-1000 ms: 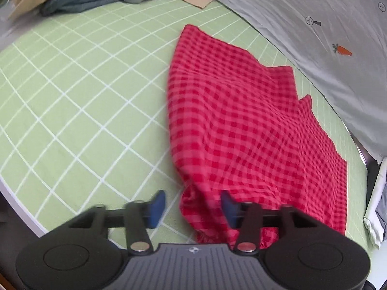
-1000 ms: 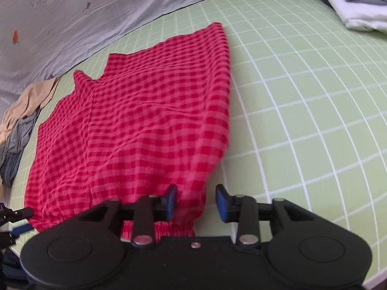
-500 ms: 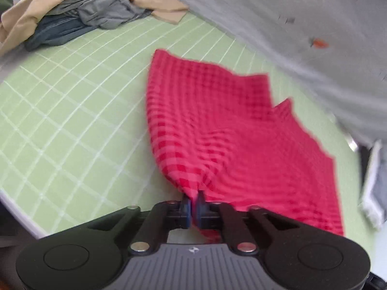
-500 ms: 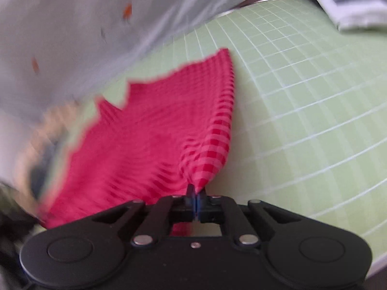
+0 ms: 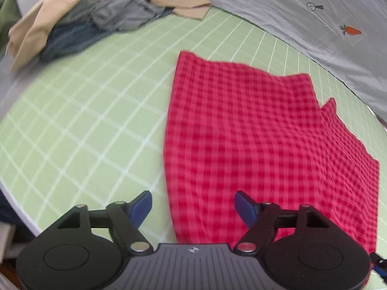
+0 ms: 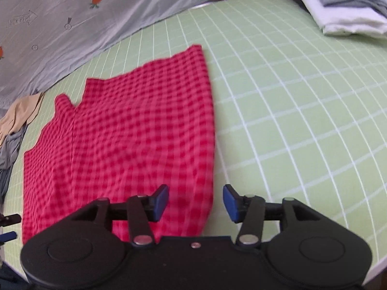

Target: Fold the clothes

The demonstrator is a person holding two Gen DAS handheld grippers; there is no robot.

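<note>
A red checked garment [image 5: 254,145] lies spread on the green grid mat [image 5: 84,120], two leg ends pointing away. My left gripper [image 5: 193,207] is open over its near left corner, jaws wide apart, holding nothing. In the right wrist view the same garment [image 6: 133,133] lies flat on the mat [image 6: 290,108]. My right gripper [image 6: 196,201] is open over its near right corner, empty. The garment's near edge is hidden under both gripper bodies.
A heap of tan, grey and blue clothes [image 5: 96,19] lies at the mat's far left. A grey sheet with carrot prints [image 5: 314,12] lies beyond the mat. Folded white and grey cloth [image 6: 346,7] sits at the far right.
Half a second ago both grippers were shut on the garment's near corners and lifting them. Now both are open and the garment lies flat, spread a little farther up the mat.
</note>
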